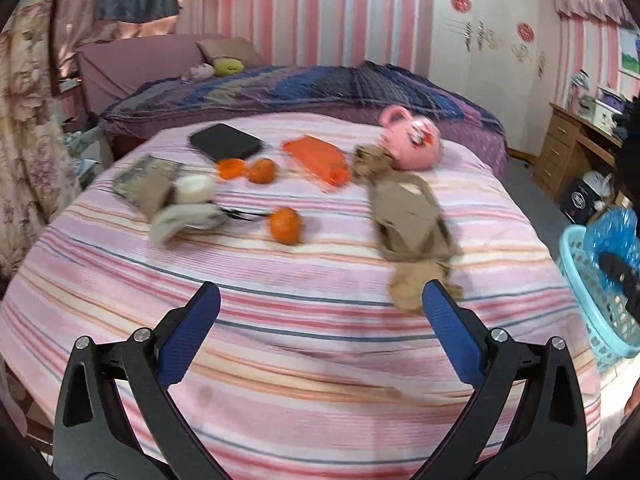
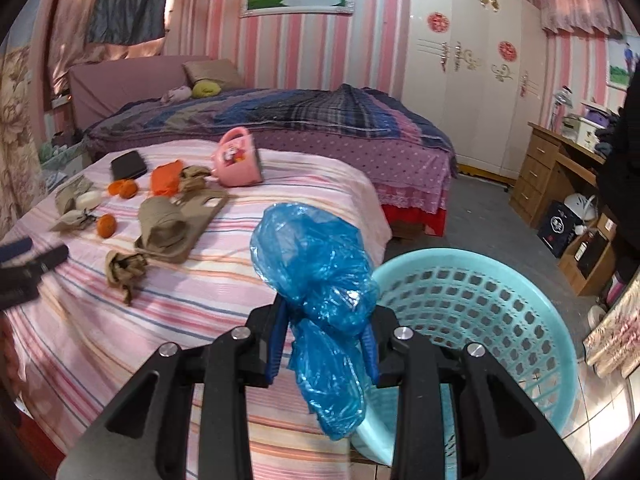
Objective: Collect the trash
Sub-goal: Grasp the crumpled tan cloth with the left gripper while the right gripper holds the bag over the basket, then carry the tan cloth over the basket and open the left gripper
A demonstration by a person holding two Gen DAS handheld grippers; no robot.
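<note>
Right claw (image 2: 326, 338) clamped on blue plastic bag (image 2: 316, 276), beside basket (image 2: 480, 292).

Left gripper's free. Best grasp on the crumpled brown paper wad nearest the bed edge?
Left gripper is open and empty. Take the brown paper wad across its bunched middle, coming down from above: it lies flat on the striped bedspread, and its thin twisted tail would probably slip.

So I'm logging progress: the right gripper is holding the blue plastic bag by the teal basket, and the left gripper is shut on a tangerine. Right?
Not quite. The left gripper is open and empty, above the striped bedspread, as the left wrist view shows. The right gripper does hold the blue plastic bag by the teal basket.
</note>
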